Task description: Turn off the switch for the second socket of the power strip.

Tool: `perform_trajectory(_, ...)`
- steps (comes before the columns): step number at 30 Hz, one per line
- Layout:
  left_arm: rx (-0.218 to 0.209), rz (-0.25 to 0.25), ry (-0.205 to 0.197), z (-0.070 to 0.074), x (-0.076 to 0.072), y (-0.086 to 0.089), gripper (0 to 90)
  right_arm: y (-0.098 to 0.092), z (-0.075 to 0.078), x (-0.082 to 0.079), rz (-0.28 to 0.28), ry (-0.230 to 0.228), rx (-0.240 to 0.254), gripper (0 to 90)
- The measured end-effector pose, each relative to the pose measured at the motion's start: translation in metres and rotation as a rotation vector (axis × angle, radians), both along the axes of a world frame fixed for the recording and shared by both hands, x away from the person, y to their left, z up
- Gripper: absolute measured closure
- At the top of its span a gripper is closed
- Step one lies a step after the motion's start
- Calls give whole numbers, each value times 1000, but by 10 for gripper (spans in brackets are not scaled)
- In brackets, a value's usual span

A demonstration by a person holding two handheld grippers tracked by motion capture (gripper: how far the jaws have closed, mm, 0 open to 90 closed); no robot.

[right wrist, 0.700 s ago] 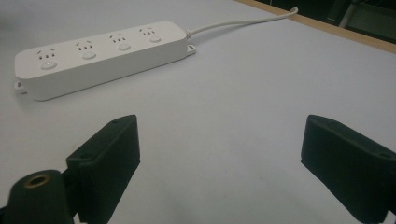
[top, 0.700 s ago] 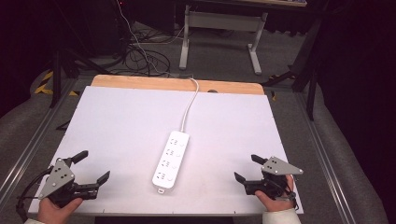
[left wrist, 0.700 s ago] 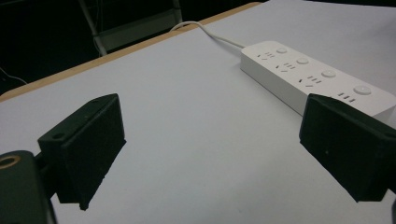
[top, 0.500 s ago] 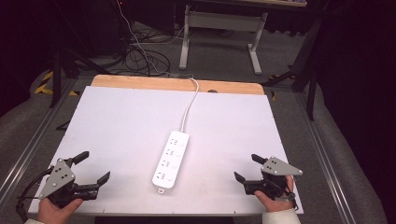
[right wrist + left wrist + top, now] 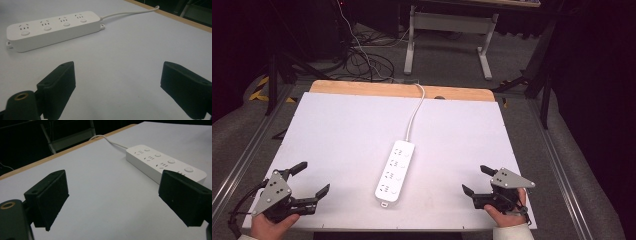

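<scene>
Two grippers sit low at the near edge of the white table (image 5: 337, 130), well apart. Between them, mid-table, lies the white power strip (image 5: 395, 171), flat, its cable (image 5: 414, 112) running off to the far wooden edge. Left gripper (image 5: 312, 180) at the near left corner, jaws spread wide, nothing between them. Right gripper (image 5: 476, 181) at the near right, jaws wide and empty too, angled toward the strip.

No readable text, labels or numbers anywhere.
</scene>
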State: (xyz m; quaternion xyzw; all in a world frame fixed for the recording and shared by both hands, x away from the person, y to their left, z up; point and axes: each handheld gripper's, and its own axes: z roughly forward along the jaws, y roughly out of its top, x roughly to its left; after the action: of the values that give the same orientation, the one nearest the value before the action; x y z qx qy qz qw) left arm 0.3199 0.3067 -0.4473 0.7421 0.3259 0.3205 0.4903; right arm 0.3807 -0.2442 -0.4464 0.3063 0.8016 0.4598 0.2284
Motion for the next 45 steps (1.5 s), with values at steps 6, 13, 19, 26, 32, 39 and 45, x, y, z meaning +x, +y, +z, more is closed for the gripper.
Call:
perform_trajectory(6, -19, -3, -13, 1, -1, 0, 96, 6, 6, 6, 11, 2, -13, 144)
perform_trajectory(13, -8, 6, -12, 2, -1, 0, 96, 20, 16, 14, 54, 15, -19, 175)
perform_trajectory(19, -5, 28, 3, 1, -1, 1, 90, 34, 24, 22, 77, 15, -18, 178)
perform_trajectory(26, 6, 25, 13, 1, -1, 0, 91, 50, 31, 28, 111, 17, -25, 206)
perform_trajectory(32, 14, 22, 11, 1, 0, -2, 94, 66, 36, 31, 138, 15, -39, 256)
perform_trajectory(39, 11, 22, 10, 1, 0, -1, 94, 84, 41, 40, 164, 15, -42, 263)
perform_trajectory(45, 18, 19, 14, 1, 0, -2, 94, 100, 43, 46, 194, 14, -74, 302)
